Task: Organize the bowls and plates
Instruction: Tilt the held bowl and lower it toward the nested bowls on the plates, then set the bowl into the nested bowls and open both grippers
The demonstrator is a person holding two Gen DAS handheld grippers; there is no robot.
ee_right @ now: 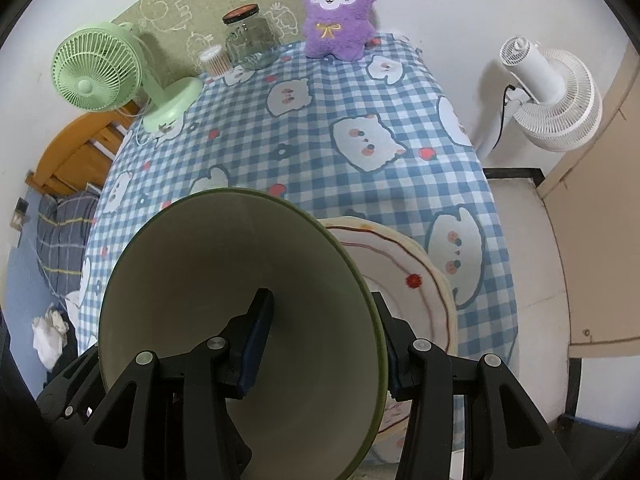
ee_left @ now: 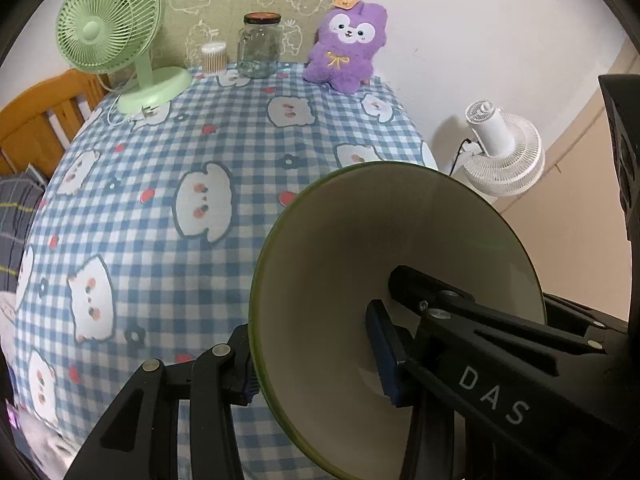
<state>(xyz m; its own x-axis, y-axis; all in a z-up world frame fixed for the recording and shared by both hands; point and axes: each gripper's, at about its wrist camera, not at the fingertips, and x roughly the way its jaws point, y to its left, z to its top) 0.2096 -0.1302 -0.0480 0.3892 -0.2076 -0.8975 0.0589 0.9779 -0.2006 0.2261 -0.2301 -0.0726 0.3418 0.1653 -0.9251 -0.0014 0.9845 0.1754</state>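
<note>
In the left wrist view, my left gripper (ee_left: 320, 376) is shut on the rim of a cream bowl with a green rim (ee_left: 400, 264), one finger inside and one outside, and holds it tilted above the checked tablecloth. In the right wrist view, my right gripper (ee_right: 320, 356) is shut the same way on a similar green-rimmed bowl (ee_right: 248, 260), held above the table's near edge. A white plate with red line decoration and a red dot (ee_right: 404, 272) lies on the table just right of and below that bowl, partly hidden by it.
At the table's far edge stand a green desk fan (ee_left: 116, 36), a cotton-swab tub (ee_left: 214, 56), a glass jar (ee_left: 260, 46) and a purple plush toy (ee_left: 348, 48). A white floor fan (ee_right: 552, 92) stands right of the table. A wooden bed frame (ee_left: 40, 120) is left.
</note>
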